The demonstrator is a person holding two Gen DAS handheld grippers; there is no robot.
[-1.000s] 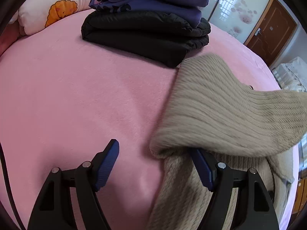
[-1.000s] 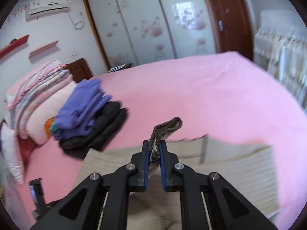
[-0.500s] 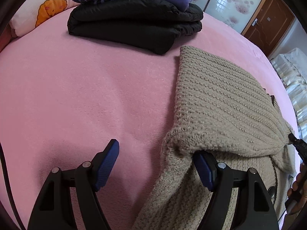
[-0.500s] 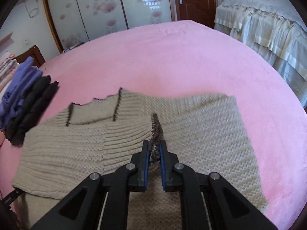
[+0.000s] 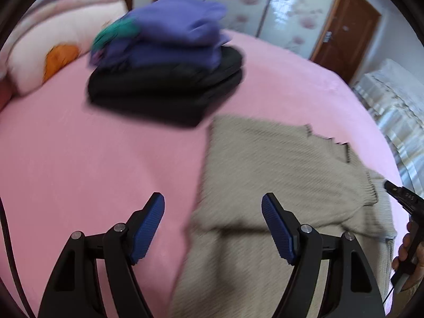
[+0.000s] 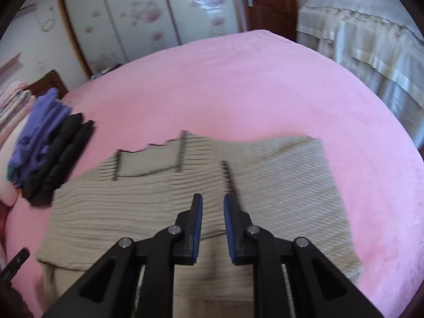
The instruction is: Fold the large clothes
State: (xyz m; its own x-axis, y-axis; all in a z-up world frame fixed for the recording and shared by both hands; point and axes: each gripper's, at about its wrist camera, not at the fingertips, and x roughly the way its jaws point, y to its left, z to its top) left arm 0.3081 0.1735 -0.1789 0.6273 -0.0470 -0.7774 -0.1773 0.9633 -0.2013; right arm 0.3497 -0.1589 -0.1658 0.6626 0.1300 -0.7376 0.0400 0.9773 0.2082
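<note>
Left gripper is spread wide with nothing between its blue pads, hovering over the near-left edge of the beige knit sweater. One finger sits over the pink blanket, the other over the knit. Right gripper has its jaws apart by a narrow gap, holding nothing, above the middle of the sweater; the dark-trimmed edge lies on the fabric just ahead of its right finger.

The sweater lies flat on the pink blanket, partly folded: an upper layer lies over the lower part, and a folded edge crosses near both grippers. The dark-edged collar area is at the far side. The left view is motion-blurred, so knit detail is soft.

In the left view the right gripper's tip and the hand holding it show at the right edge.

Beyond the sweater's far-left corner, just apart from it, is a stack of folded clothes: purple garment on top of a black one. A pillow with an orange print sits behind it. Farther back are floral sliding wardrobe doors, a brown door, and a second bed with a pale frilled cover on the right.
</note>
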